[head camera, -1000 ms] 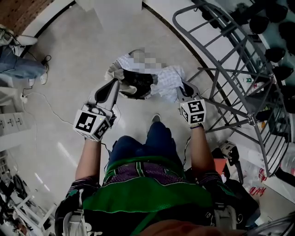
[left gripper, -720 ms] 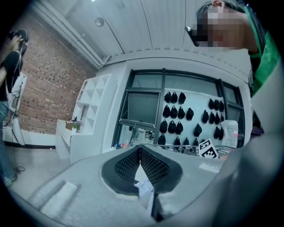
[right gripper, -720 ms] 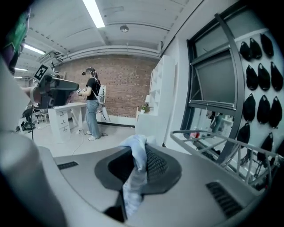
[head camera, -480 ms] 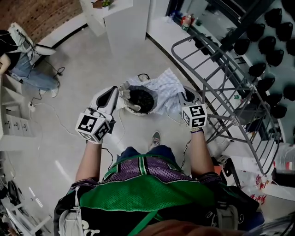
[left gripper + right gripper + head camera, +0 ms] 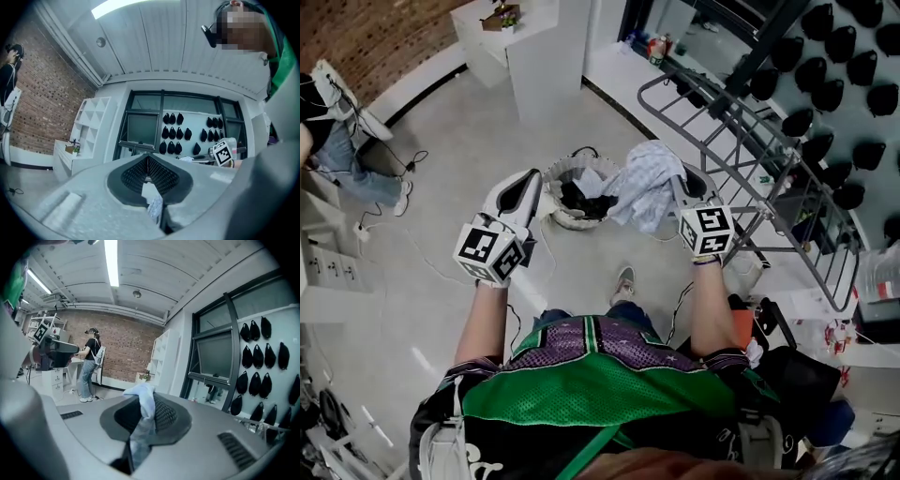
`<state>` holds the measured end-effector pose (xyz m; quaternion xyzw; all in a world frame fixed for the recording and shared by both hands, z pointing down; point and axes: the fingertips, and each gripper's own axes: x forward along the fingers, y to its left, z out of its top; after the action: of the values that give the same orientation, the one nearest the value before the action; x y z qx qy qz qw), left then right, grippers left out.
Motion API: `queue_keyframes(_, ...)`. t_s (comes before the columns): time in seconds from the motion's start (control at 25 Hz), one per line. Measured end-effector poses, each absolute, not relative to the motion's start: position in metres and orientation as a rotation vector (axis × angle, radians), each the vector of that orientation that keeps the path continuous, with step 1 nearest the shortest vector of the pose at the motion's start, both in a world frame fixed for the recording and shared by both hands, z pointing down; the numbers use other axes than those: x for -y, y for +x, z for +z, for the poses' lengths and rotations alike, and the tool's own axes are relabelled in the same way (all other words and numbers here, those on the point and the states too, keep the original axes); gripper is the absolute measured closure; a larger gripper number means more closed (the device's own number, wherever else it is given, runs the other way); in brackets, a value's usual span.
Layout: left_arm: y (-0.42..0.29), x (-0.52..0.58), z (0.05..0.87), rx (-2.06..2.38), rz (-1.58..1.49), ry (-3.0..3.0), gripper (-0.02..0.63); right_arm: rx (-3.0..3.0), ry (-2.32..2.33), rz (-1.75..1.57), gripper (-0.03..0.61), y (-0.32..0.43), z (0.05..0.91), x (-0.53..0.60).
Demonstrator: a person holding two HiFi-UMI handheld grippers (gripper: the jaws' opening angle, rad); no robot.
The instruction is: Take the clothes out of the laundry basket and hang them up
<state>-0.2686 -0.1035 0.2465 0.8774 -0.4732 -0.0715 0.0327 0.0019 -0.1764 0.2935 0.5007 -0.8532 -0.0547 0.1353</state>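
A light checked garment [image 5: 645,187] hangs above the round laundry basket [image 5: 555,178], which holds dark clothes [image 5: 581,197]. My right gripper [image 5: 682,180] is shut on the garment's right edge. In the right gripper view the cloth [image 5: 143,401] bulges out between the closed jaws. My left gripper [image 5: 532,184] is held level at the basket's left. It is shut, with a small scrap of the same light cloth [image 5: 153,206] pinched between its pads. The grey drying rack [image 5: 741,122] stands just to the right of the right gripper.
A white cabinet [image 5: 548,56] stands beyond the basket. A person [image 5: 328,141] is at a desk at far left, with cables [image 5: 412,253] on the floor. Dark objects [image 5: 825,56] hang on the wall behind the rack. My own foot [image 5: 623,281] is near the basket.
Both grippers have risen, lifting the checked garment up and out of the basket. It was spread over the basket before; now it hangs bunched near the right gripper.
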Motion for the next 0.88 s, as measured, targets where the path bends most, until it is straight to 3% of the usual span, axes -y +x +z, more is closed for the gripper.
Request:
queue_keyframes(0.4, -0.223, 0.089, 0.231, 1.362, -0.254, 2.739, 0.595, 2.489, 1.538, -0.237, 0.532, 0.04, 0.237, 0.125)
queue_keyframes(0.88, -0.041, 0.107, 0.205, 1.16, -0.255, 2.873, 0.595, 2.606, 1.572, -0.351, 0.532, 0.144, 0.169, 0.103)
